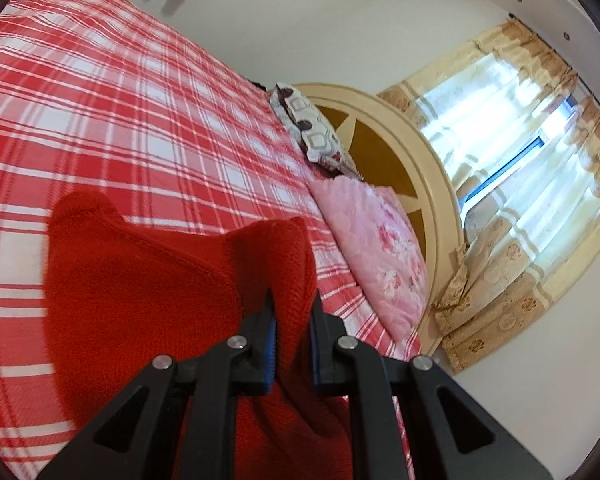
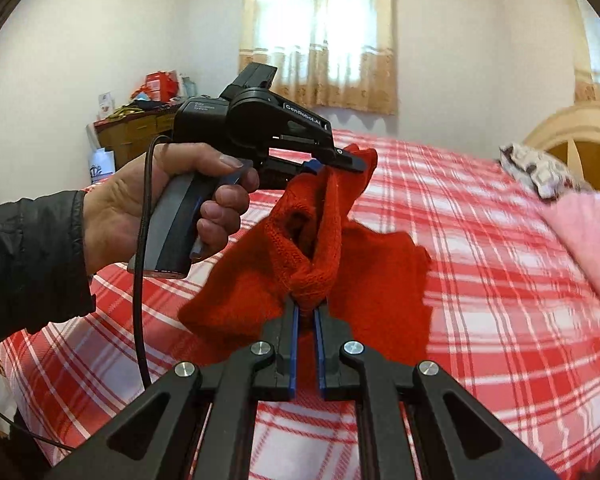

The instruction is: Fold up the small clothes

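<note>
1. Left hand-held gripper (image 1: 293, 304) clenched on red knit garment (image 2: 340, 272).
2. Right hand-held gripper (image 2: 307, 306) clenched on another bunched edge.
3. Garment hangs between both above plaid bed (image 2: 480, 260).

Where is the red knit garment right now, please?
The red knit garment hangs above the plaid bedspread, pinched between the left tongs and right tongs.

Bright window (image 2: 320, 28) daylight (fisheye edges, slight blur)
</note>
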Demonstrator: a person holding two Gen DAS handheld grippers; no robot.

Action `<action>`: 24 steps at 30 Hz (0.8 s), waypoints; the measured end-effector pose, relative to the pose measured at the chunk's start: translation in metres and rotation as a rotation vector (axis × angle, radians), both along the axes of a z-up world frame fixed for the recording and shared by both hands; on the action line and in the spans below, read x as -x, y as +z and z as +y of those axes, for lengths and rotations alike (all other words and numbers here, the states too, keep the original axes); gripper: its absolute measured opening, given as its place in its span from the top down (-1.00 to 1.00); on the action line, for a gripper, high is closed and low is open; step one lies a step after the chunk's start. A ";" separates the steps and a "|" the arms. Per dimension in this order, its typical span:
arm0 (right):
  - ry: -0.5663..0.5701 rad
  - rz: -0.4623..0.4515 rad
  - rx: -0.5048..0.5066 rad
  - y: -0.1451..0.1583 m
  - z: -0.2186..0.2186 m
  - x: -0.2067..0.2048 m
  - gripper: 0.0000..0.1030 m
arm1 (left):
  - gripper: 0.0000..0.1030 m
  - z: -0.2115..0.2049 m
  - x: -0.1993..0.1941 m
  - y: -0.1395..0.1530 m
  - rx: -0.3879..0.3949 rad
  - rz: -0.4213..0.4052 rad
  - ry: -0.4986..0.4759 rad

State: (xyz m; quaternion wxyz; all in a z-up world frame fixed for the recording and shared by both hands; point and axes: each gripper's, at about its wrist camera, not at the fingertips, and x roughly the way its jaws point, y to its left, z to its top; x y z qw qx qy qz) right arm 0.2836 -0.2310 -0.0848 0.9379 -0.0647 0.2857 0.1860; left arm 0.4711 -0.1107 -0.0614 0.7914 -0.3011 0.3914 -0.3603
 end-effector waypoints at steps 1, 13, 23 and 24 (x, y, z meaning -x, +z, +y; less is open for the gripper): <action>-0.013 0.021 -0.008 -0.004 -0.005 -0.003 0.89 | 0.74 -0.005 -0.001 -0.001 -0.008 0.001 -0.005; -0.116 0.211 -0.134 -0.043 -0.053 -0.015 0.88 | 0.69 -0.084 0.002 -0.025 -0.226 -0.012 -0.103; -0.167 0.179 -0.264 -0.028 -0.077 -0.012 0.04 | -0.45 -0.037 0.071 0.019 -0.380 -0.278 -0.011; -0.170 0.175 -0.268 -0.022 -0.079 -0.016 0.04 | -0.48 -0.029 0.077 0.019 -0.392 -0.298 0.009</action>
